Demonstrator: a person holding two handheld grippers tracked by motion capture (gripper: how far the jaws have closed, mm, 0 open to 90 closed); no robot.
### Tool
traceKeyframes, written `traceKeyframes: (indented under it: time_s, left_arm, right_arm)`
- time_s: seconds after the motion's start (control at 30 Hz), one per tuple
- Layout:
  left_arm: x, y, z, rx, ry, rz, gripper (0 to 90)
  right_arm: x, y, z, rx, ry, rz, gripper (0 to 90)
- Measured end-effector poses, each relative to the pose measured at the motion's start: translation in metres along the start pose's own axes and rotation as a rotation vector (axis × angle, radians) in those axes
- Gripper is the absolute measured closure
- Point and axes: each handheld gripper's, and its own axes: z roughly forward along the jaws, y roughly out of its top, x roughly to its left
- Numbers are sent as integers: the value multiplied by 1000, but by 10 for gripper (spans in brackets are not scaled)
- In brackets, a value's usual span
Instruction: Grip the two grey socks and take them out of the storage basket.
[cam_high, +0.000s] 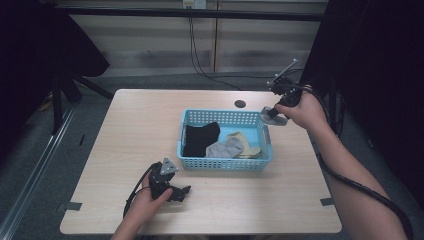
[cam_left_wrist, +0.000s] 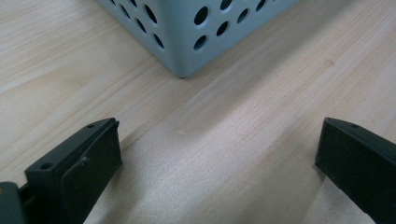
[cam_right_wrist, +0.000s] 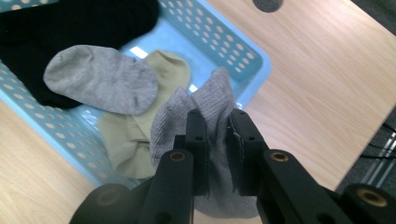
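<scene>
Right gripper (cam_right_wrist: 217, 128) clamped on a grey sock (cam_right_wrist: 205, 140), held above the far right corner of the blue perforated basket (cam_high: 225, 162). Inside the basket: 1 more grey sock (cam_right_wrist: 100, 77), 1 beige sock (cam_right_wrist: 135, 135), 1 black garment (cam_right_wrist: 70, 23). Left gripper (cam_left_wrist: 217, 163) resting on the wooden table (cam_high: 130, 125) just before the basket's near left corner, jaws wide apart, holding nothing.

Socks (cam_high: 227, 146) in basket (cam_high: 225, 163) mid-table (cam_high: 125, 125), one sock (cam_right_wrist: 205, 121) above its right rim
</scene>
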Motion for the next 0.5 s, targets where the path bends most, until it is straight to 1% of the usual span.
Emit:
traceKeyframes:
  time_s: [0.03, 0.07, 0.1, 0.13, 0.17, 0.2, 0.27, 0.33, 0.4, 0.43, 0.47, 0.5]
  left_arm:
    - [0, 0, 0, 0, 0, 0, 0]
    - [0, 0, 0, 0, 0, 0, 0]
    - [0, 0, 0, 0, 0, 0, 0]
    - [0, 0, 0, 0, 0, 0, 0]
    - [0, 0, 0, 0, 0, 0, 0]
    - [0, 0, 0, 0, 0, 1, 0]
    - [0, 0, 0, 0, 0, 1, 0]
    - [0, 0, 0, 0, 0, 0, 0]
    - [0, 0, 0, 0, 0, 0, 0]
    - [0, 0, 0, 0, 0, 0, 0]
    - [0, 0, 0, 0, 0, 1, 0]
    - [0, 0, 0, 0, 0, 0, 0]
  right_arm:
    - [-4, -1, -1, 8, -18, -3, 800]
    - [-10, -4, -2, 23, -45, 7, 800]
    - [-10, -4, -2, 23, -45, 7, 800]
    - [-17, -8, -2, 25, -53, 20, 799]
    - [-17, -8, -2, 25, -53, 20, 799]
    - [-22, -14, 2, 28, -57, 39, 798]
    - [-24, -16, 4, 31, -53, 45, 798]
    - [-31, -28, 18, 50, -57, 72, 796]
    - [-34, -35, 27, 62, -53, 79, 796]
    - [-34, -35, 27, 62, -53, 79, 796]
    - [-36, -42, 35, 76, -50, 86, 796]
    - [-37, -44, 38, 79, -46, 88, 795]
